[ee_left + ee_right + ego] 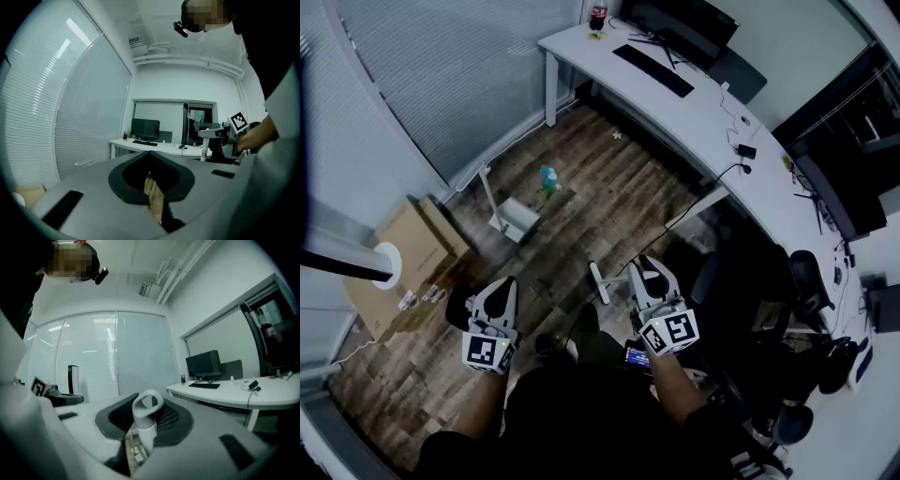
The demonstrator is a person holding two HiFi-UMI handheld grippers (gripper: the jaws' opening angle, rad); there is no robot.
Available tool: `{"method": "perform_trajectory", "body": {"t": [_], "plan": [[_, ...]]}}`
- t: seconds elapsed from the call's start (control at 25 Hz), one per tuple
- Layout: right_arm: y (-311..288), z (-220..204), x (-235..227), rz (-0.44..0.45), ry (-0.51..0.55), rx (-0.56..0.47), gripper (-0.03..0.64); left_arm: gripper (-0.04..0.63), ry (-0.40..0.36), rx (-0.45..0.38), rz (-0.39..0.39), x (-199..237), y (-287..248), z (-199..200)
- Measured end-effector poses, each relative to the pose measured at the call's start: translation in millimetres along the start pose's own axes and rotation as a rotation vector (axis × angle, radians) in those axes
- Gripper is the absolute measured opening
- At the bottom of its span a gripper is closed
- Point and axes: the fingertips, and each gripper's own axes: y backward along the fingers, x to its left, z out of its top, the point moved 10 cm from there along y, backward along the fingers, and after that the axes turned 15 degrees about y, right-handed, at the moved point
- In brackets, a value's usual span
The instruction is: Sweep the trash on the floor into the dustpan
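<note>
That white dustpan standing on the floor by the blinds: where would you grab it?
Probably by its thin handle, which stands upright from the dustpan and offers a narrow pole to close on. Come in level from the side with the left gripper, which is shut and empty now, and open it around the pole's upper part.

Left gripper (495,298) & right gripper (649,274): light-grey bodies, black jaws. B/w marker cube (489,353) on each. Person wears dark top.
</note>
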Motion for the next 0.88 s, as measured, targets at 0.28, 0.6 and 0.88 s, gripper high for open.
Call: {"method": "perform_trajectory", "body": {"t": [0.28, 0.6, 0.88], "plan": [[31, -2, 22, -0.029, -0.027, -0.042, 0.091, -0.006, -0.004, 0.003, -0.044, -2, 25, -8], [64, -5, 24, 0.072, -0.072, -0.095, 0.091, -0.006, -0.027, -0.027, -0.095, -49, 41, -8], [85, -4, 25, 0.155, -0.082, -0.125, 0.091, -0.006, -0.031, 0.000, -0.104, -78, 47, -16]]}}
